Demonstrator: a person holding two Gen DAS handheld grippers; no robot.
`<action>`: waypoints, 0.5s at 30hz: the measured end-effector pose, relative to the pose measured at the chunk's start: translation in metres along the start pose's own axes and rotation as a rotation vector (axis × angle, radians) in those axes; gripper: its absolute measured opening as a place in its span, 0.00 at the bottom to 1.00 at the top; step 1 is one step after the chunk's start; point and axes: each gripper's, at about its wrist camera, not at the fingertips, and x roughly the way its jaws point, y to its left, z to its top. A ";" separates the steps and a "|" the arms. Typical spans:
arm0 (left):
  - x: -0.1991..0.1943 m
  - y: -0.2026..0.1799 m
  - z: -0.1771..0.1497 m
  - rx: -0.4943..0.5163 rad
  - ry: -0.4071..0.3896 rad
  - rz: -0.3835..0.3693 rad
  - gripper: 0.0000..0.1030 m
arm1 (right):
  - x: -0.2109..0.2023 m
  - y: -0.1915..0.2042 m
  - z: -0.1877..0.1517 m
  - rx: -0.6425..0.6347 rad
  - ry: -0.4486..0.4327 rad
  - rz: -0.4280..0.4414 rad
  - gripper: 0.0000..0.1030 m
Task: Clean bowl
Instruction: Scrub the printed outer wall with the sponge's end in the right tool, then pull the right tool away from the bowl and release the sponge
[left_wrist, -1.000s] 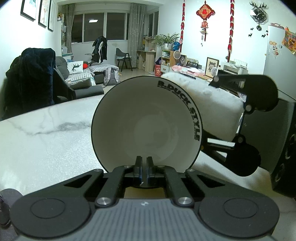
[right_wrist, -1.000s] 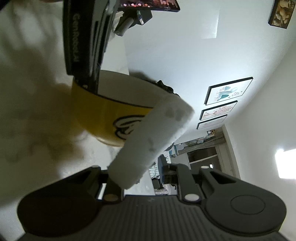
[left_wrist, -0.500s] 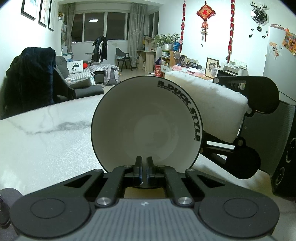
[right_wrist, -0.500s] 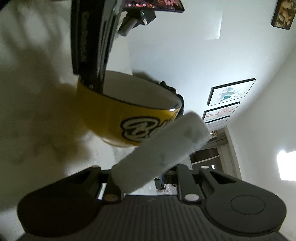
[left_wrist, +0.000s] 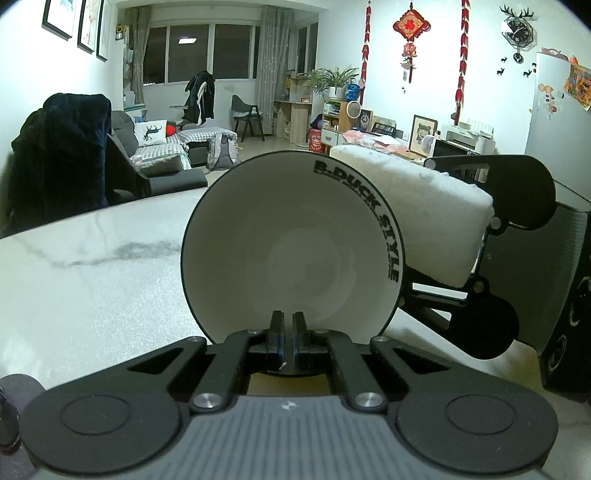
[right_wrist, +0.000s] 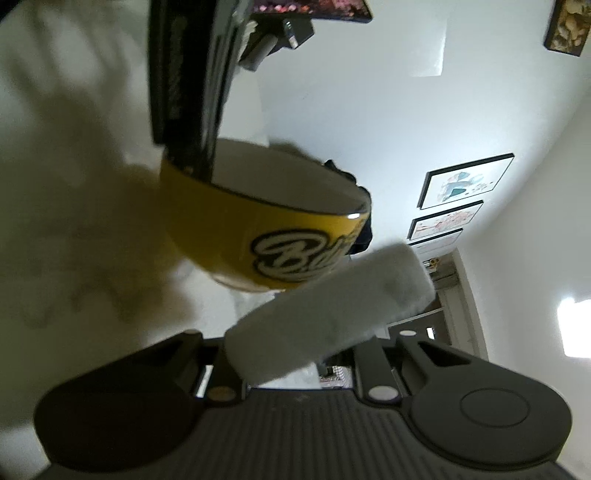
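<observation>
With our left tongs (left_wrist: 287, 334) clamped on the near rim, we hold the round yellow bowl with a white inside (left_wrist: 291, 251) tipped up above the white marble surface (left_wrist: 92, 266). Our right tongs (right_wrist: 295, 354) grip a white fluffy cloth roll (right_wrist: 332, 314), their jaws having just been closing on it. The roll lies just beside the bowl's right outer wall.

left gripper (left_wrist: 287, 332): we see matte black linkage arms, two silver screws, round black discs, a ribbed grey body
right gripper (right_wrist: 295, 365): we see the same black arms, pale screws, ribbed body
</observation>
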 end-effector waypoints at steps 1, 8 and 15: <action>0.000 -0.002 0.000 -0.001 0.000 -0.001 0.03 | 0.000 0.000 0.000 0.000 0.002 0.001 0.16; -0.001 -0.009 0.000 0.004 -0.002 0.002 0.03 | 0.007 0.002 -0.004 -0.019 0.050 0.038 0.20; -0.001 -0.010 -0.002 0.004 -0.001 0.003 0.03 | 0.014 -0.022 -0.024 0.100 0.140 0.125 0.26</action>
